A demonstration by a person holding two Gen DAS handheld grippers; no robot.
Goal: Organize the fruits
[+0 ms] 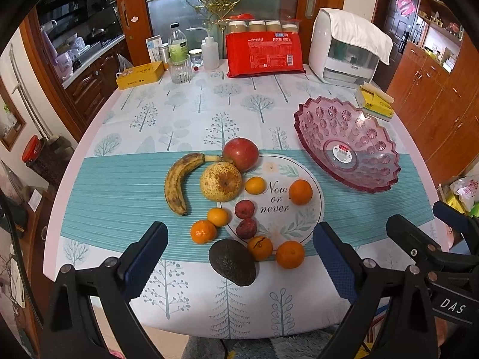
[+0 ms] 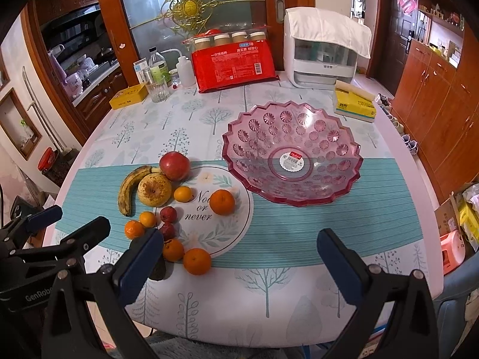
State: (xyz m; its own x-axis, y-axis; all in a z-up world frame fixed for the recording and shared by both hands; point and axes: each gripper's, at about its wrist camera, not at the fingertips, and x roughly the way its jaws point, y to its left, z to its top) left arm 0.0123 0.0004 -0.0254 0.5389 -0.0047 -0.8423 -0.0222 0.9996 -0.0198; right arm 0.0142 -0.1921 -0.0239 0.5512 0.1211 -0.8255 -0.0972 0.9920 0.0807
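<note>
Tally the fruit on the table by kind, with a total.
Banana: 1
Apple: 1
Pear: 1
Avocado: 1
Small red fruits: 2
Oranges: 6
Total: 12
The pink bowl holds none.

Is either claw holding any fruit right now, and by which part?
Nothing held: left claw and right claw are both open and empty.

Glossy translucent plastic bowl point(image 2: 292, 152) — rough, matt avocado point(image 1: 233, 261).
</note>
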